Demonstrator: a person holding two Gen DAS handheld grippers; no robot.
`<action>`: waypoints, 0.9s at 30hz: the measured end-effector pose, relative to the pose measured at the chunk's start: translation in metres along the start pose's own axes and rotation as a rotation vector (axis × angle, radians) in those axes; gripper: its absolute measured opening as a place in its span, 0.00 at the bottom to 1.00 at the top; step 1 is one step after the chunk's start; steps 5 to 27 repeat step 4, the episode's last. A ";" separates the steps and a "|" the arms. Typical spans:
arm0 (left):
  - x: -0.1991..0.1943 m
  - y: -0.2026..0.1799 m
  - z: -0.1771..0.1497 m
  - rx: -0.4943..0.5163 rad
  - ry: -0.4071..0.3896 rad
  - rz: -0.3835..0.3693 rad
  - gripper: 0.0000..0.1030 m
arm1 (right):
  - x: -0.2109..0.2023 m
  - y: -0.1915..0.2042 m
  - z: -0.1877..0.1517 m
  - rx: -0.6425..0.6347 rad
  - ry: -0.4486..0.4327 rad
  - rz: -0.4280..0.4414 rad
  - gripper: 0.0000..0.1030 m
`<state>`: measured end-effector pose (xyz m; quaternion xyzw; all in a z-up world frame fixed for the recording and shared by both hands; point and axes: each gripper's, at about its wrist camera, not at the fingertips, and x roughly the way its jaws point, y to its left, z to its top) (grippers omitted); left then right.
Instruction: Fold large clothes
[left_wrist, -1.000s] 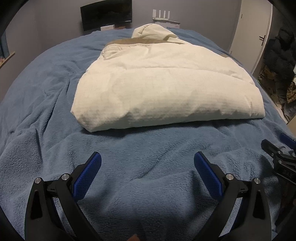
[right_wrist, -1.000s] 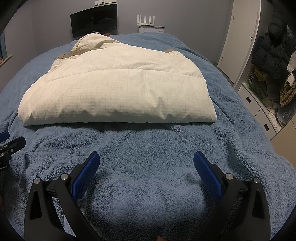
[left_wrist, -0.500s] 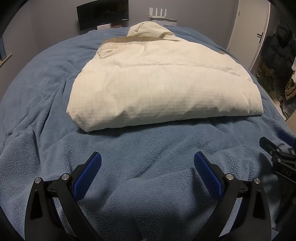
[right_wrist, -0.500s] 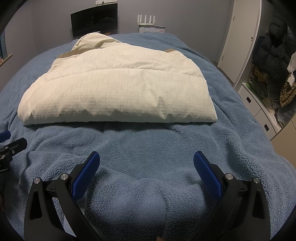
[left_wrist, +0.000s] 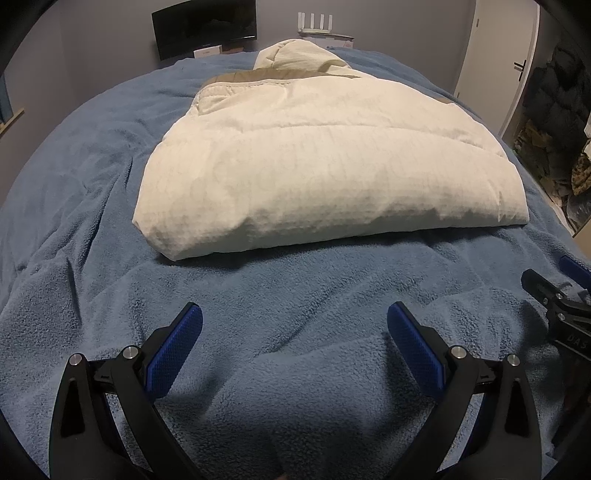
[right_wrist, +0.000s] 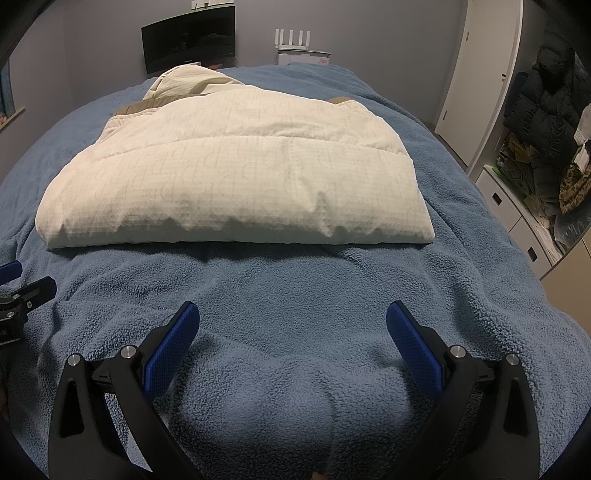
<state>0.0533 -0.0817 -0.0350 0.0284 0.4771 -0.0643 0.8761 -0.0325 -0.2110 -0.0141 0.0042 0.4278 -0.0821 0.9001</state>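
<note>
A cream puffy jacket lies folded into a thick rectangle on the blue fleece blanket, its hood at the far end. It also shows in the right wrist view. My left gripper is open and empty, hovering over the blanket a short way in front of the jacket's near folded edge. My right gripper is open and empty, likewise in front of the near edge. The right gripper shows at the right edge of the left wrist view.
A dark monitor and a white router stand beyond the bed's far end. A white door and a wardrobe with dark jackets and drawers stand to the right. The blanket covers the whole bed.
My left gripper has moved forward, closer to the jacket's near left corner. My right gripper has barely moved. Both stay open.
</note>
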 end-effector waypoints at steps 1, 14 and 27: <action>0.000 0.000 0.000 0.001 0.001 -0.002 0.94 | 0.000 0.000 0.000 0.000 0.000 0.000 0.94; 0.000 0.000 0.000 0.000 0.003 -0.003 0.94 | 0.000 0.000 0.000 0.000 0.001 0.000 0.94; 0.000 0.000 0.000 0.000 0.003 -0.003 0.94 | 0.000 0.000 0.000 0.000 0.001 0.000 0.94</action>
